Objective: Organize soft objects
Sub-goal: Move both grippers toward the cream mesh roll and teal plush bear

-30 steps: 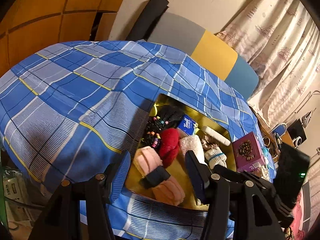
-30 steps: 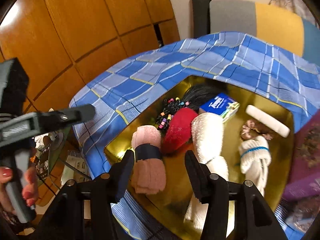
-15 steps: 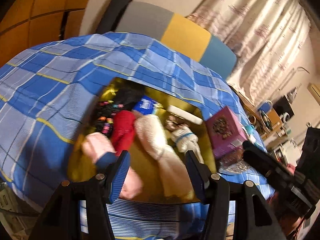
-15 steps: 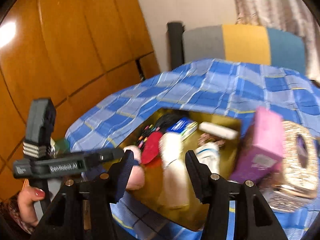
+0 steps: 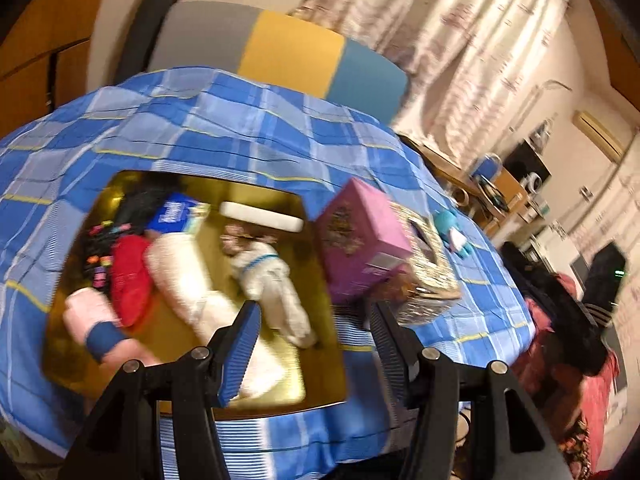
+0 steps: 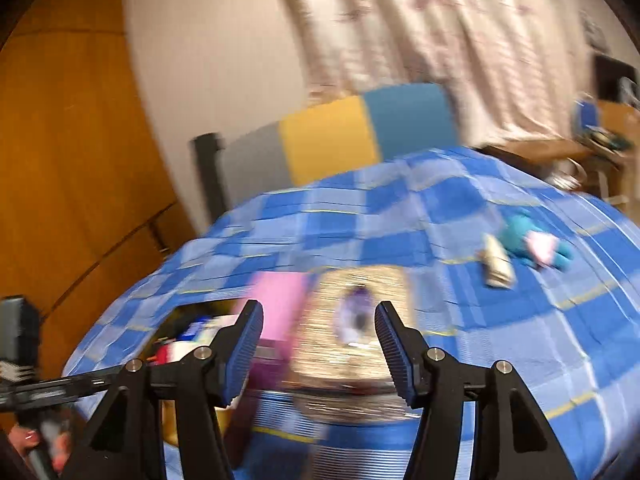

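Nearest in the left wrist view, the left gripper [image 5: 316,336] hangs with its ribbed blue pads spread wide and nothing between them, over the near edge of the gold tray [image 5: 320,376]. The tray is shiny and rectangular, sitting on the blue plaid cloth that covers the surface [image 5: 224,128].

In the tray, from the left: a pink roll [image 5: 90,316] with a dark blue band around it, its long axis running near to far. Beside it a red fuzzy piece [image 5: 130,276], lying the same way. Next, the long cream plush roll [image 5: 192,284], slanting from far-left down to near-right. Right of that, a white sock [image 5: 272,284] with a blue stripe, its cuff end far and its toe end near. Farther back are a blue packet [image 5: 172,216] whose white script is too blurred to read, and a white stick-shaped bar [image 5: 262,218] lying crosswise.

Just right of the tray stands a purple-pink box [image 5: 362,240], tilted in this view, touching a glittery gold box [image 5: 430,272]. Beyond them a teal plush toy [image 5: 452,232] lies on the cloth.

The right gripper [image 6: 318,346] is likewise released and empty, aimed at the glittery box, all heavily blurred. Far back stands a grey, yellow and blue panel [image 5: 292,52].
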`<state>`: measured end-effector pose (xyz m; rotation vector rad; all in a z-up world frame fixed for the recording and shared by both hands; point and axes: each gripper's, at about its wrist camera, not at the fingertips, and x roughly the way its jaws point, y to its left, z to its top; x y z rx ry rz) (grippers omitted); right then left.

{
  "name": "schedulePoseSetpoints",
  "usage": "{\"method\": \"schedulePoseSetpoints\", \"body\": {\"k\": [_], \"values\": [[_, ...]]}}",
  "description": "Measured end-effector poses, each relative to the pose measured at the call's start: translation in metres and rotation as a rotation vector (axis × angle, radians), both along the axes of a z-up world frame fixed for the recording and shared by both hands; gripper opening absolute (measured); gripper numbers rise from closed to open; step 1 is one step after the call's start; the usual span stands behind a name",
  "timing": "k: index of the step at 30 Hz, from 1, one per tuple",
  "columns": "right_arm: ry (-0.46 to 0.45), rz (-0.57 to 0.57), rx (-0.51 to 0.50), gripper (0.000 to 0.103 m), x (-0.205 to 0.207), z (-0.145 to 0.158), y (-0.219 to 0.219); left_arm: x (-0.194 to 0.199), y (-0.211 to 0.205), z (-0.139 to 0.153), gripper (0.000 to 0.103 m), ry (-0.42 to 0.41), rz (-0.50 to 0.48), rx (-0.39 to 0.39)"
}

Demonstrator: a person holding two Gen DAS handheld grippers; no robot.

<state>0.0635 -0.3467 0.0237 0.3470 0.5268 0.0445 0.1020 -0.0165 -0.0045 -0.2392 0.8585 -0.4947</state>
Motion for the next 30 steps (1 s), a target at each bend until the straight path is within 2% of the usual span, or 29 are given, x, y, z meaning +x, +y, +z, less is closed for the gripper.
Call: {"method": "schedulePoseSetpoints", "body": {"k": [6,13,17,22,26,30], "values": [[0.129,-0.144,0.030,0.059,-0.007,-0.046,-0.062,-0.001,-0.052,0.005,0.058,0.004,-0.106,0.025],[0.231,-0.265,-0.019,0.059,-0.016,-0.085,-0.111,-0.002,-0.112,0.015,0.058,0.002,-0.226,0.045],[0.245,-0.323,-0.094,0.059,-0.010,-0.094,-0.131,0.003,-0.145,0.020,0.058,0.018,-0.280,0.043],[0.231,-0.352,-0.130,0.059,0.007,-0.096,-0.155,0.013,-0.193,0.028,0.058,0.030,-0.350,0.053],[0.240,-0.368,-0.150,0.059,0.029,-0.102,-0.172,0.026,-0.232,0.030,0.059,0.059,-0.376,0.048],[0.246,-0.397,-0.144,0.059,0.041,-0.114,-0.187,0.052,-0.271,0.023,0.059,0.124,-0.368,0.058]]}}
